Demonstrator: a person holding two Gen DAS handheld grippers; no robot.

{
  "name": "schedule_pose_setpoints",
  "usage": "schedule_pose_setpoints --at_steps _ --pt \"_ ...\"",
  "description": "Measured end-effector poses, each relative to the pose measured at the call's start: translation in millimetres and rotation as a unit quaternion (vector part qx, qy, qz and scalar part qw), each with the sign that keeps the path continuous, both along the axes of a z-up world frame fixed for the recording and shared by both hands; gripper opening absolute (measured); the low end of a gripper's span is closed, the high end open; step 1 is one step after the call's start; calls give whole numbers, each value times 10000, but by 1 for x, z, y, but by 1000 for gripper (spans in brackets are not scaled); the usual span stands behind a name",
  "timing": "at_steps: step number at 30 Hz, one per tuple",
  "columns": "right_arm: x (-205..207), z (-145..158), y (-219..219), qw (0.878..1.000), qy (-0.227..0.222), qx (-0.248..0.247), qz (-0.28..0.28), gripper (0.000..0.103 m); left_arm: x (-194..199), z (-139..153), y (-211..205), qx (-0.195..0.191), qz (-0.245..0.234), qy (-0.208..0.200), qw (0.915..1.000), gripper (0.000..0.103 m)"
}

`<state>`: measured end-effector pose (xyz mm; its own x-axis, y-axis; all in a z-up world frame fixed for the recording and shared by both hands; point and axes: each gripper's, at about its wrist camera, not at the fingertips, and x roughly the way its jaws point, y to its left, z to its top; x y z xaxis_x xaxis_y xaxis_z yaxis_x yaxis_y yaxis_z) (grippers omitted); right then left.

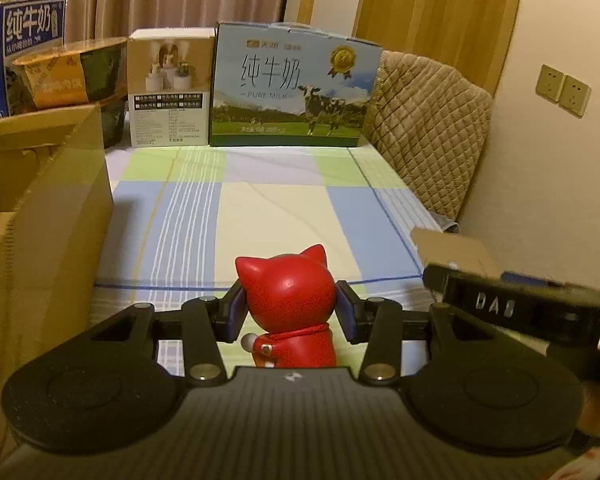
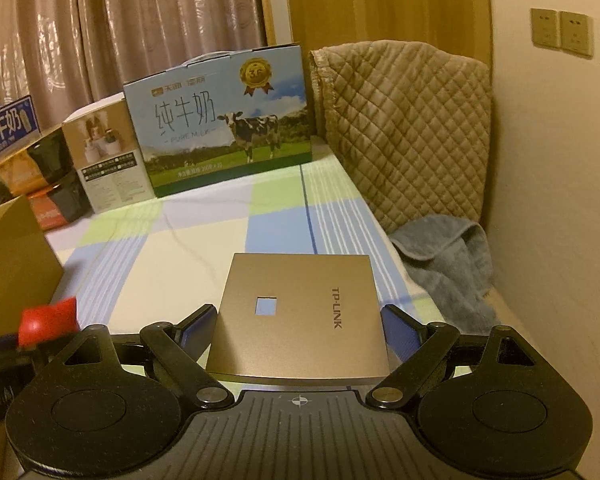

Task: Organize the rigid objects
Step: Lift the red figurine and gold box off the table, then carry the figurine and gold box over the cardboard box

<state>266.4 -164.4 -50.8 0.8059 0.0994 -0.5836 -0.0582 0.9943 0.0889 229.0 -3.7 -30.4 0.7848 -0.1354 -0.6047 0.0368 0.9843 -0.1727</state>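
The left gripper (image 1: 291, 312) is matte black, with 2 blue pads (image 1: 236, 312) on its fingers. Black link bars end in silver rivets, and 2 round discs flank a ribbed grey housing bearing a small white mark. The right gripper (image 2: 298, 330) has the same build: blue pads (image 2: 396, 330), silver rivets, triangular cut-outs, a crosshair mark on its housing.

You have a glossy red cat-eared figurine (image 1: 290, 304) low in the middle of the left wrist view, between blue pads (image 1: 236, 312) on black fingers. Low in the right wrist view sits a matte grey-gold square TP-LINK panel (image 2: 300, 316). Beneath both lies a checked cloth of pale blue, green and cream (image 1: 268, 208). At upper centre stands a sky-blue and green milk carton with a black-and-white cow (image 1: 296, 88); at left, a plain brown cardboard box (image 1: 52, 216).
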Motion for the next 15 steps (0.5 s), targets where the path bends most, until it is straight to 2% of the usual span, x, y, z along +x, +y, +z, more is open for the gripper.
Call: schedule_pose_setpoints --at_steps 15 --pt "-115 58 16 9999 -73 74 127 85 -86 67 16 45 10 -134 9999 40"
